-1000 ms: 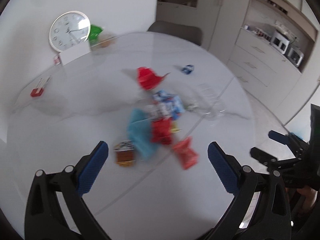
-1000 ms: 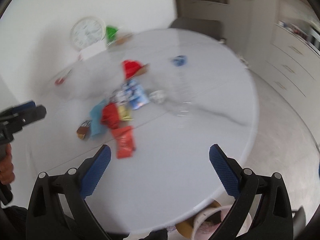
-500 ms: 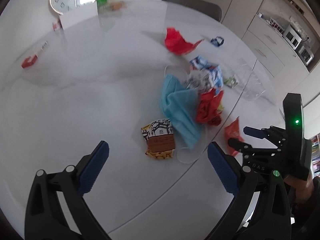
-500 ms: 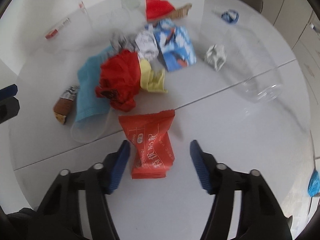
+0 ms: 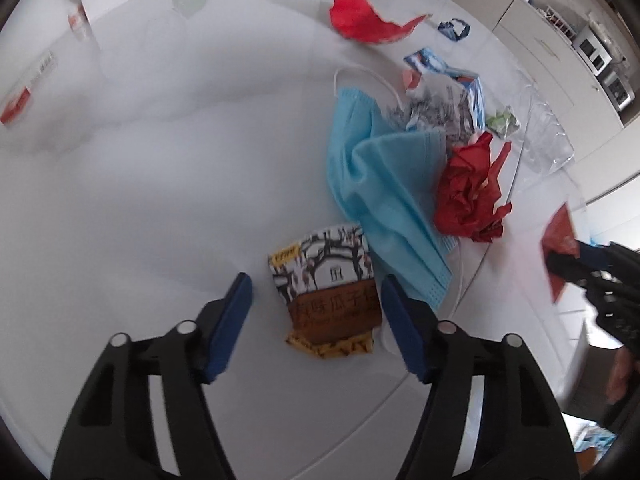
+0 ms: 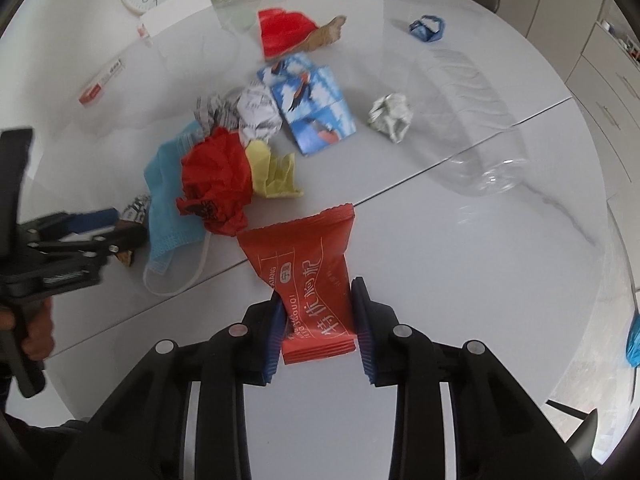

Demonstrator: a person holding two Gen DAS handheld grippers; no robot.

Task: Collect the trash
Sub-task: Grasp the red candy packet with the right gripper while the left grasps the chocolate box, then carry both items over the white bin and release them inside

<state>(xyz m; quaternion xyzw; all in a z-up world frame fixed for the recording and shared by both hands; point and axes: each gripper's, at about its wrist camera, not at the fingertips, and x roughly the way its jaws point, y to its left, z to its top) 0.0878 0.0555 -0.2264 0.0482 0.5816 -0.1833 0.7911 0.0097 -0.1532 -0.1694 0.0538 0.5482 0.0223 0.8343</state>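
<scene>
Both of your grippers have dropped from high over the white table (image 6: 460,240) to just above the litter, and both were spread wide a second ago. Take the blue face mask (image 5: 384,184) as the landmark for everything below. Your right gripper (image 6: 318,326) sits on the near right of the mask, past the crumpled red paper (image 6: 216,184); its jaws have narrowed hard and are closing, with the red snack packet (image 6: 308,276) between them, the blue pads touching or nearly touching its two edges. The packet lies flat on the table and looks unlifted. Your left gripper (image 5: 316,316) is at the mask's near left corner; its jaws stand about half wide and are closing around the brown-and-white snack wrapper (image 5: 328,292), the right pad at the wrapper's edge, the left pad clearly apart from it. Judgement: two pickups are under way at once, neither secured. Watch the mask's ear loop (image 5: 460,276) just beside the left gripper's right pad; it could get pinched along with the wrapper.
</scene>
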